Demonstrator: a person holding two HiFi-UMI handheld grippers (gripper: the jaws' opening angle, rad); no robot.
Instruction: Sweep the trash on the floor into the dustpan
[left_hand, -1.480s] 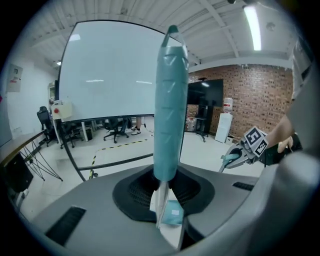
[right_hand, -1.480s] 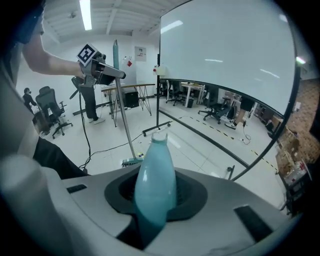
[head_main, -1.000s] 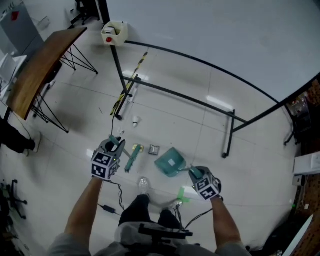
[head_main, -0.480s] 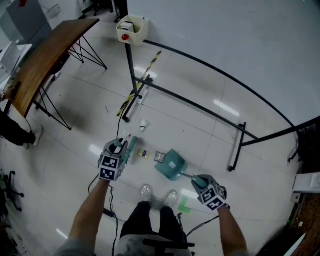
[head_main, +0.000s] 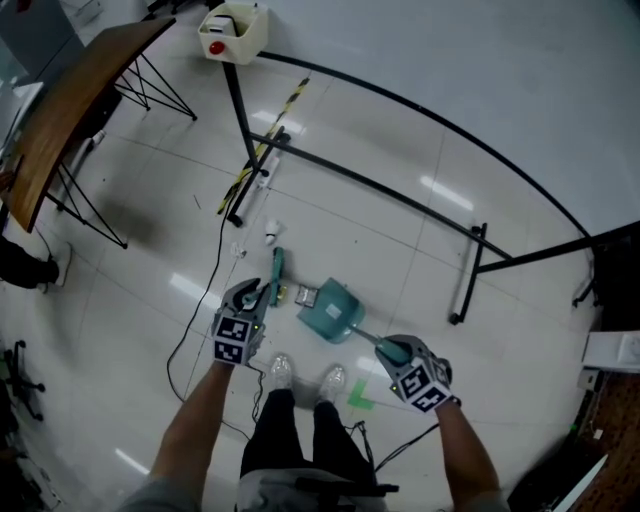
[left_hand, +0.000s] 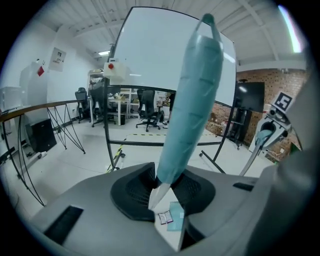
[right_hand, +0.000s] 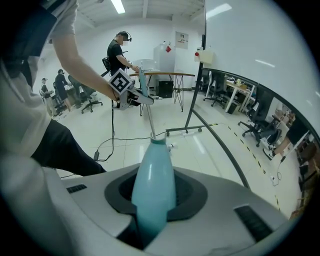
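I'm watching the left gripper (head_main: 257, 296) fingers opening on the broom handle (left_hand: 192, 100); the right gripper (head_main: 390, 350) fingers are clamping the dustpan handle (right_hand: 154, 190); trash (head_main: 306, 296) is lying, I think, just beside the dustpan (head_main: 330, 310).

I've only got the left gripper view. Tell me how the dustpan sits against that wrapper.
Observer: In the head view the dustpan has its open edge turned toward the wrapper, which lies right at that edge.
Operator: Confirm what's holding the pan.
Observer: The right gripper is shut on its handle; the right gripper view shows the handle between the jaws.
Operator: Report any other trash.
Observer: A small white scrap lies farther out, past the far end of the brush.
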